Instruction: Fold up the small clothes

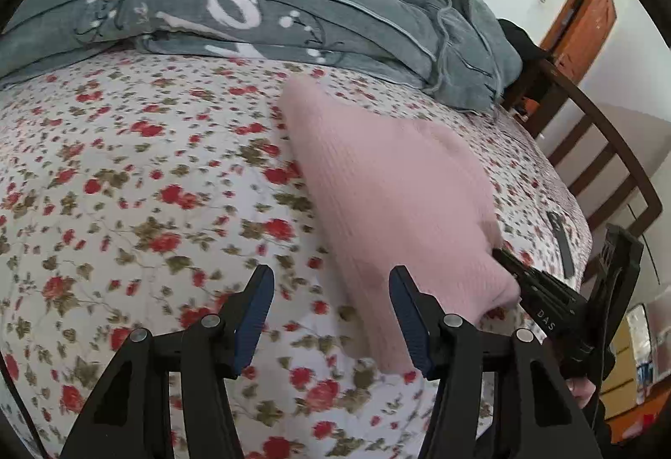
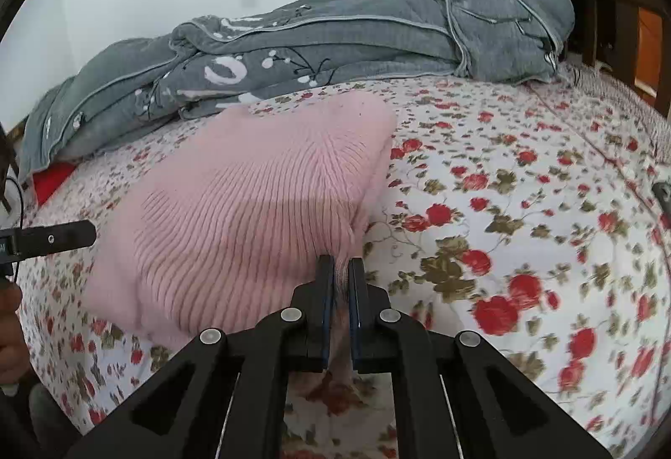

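On the bed [image 1: 126,173], under its red-flowered sheet, I have the pink knit garment [image 2: 251,199] lying as a compact, roughly rectangular bundle, which I judge to be folded at least once; whether another fold is owed I cannot tell from here. My right gripper [image 2: 340,270] is clenched on the near corner of the knit, a pinch of ribbed fabric showing between its fingers; my left gripper [image 1: 331,291] stands released, jaws wide apart, hovering just beside the bundle's near edge and holding nothing. The knit looks soft and thick, finely ribbed, pale pink, its top face smooth with one shallow dent; the near edges appear doubled. It sits mid-bed, near a heaped grey quilt [image 1: 251,22] toward the wall. Left to do, by my reading: let go of the corner, square the edges.
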Tool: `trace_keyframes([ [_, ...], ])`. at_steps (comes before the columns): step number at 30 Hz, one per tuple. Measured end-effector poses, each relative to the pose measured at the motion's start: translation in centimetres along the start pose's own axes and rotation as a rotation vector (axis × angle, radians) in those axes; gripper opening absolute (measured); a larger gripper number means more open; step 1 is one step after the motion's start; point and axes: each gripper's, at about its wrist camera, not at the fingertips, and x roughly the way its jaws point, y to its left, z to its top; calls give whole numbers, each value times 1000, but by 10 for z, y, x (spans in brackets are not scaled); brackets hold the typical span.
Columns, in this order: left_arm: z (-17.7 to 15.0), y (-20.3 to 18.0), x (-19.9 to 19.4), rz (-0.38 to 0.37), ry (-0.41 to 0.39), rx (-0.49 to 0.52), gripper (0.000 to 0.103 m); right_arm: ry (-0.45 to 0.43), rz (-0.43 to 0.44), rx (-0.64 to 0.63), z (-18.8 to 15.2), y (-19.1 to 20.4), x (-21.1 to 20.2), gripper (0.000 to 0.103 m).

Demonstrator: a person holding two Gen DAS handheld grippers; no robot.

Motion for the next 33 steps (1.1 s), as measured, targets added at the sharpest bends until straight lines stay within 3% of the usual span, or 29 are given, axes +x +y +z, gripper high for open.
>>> trace_keyframes([
  [4, -3, -20, 14, -73, 37, 13, 59, 28, 2, 22, 3, -5, 4, 6],
  [6, -8, -26, 25, -43, 65, 18, 59, 25, -4, 17, 3, -8, 3, 8],
  [9, -20, -26, 26, -60, 88, 48, 59, 30, 24, 43, 6, -13, -4, 17],
  [11, -29, -32, 17, -72, 92, 124, 61, 26, 33, 59, 9, -17, -10, 26],
  [16, -53, -67, 25, 132, 74, 333, 64, 25, 118, 138, 13, -23, -24, 39],
  [19, -55, -79, 24, 202, 10, 378, 64, 24, 203, 176, 7, -21, -33, 50],
  [23, -53, -85, 16, 260, -70, 382, 60, 24, 198, 161, -1, -9, -32, 56],
  [24, -54, -85, 14, 263, -81, 372, 44, 33, 210, 176, -1, -8, -27, 53],
  [25, -54, -83, 15, 274, -80, 364, 28, 45, 228, 188, -2, -8, -23, 33],
  [26, -55, -80, 14, 284, -86, 369, 25, 67, 250, 190, -2, -7, -17, 14],
  [27, -56, -73, 5, 270, -120, 342, 18, 76, 254, 191, -1, -7, -15, 6],
  [30, -53, -40, -7, 148, -104, 193, 16, -22, 251, 197, -1, -13, -33, 6],
  [33, -58, -31, 0, 127, -82, 160, 16, 31, 226, 174, -7, -6, -21, 5],
])
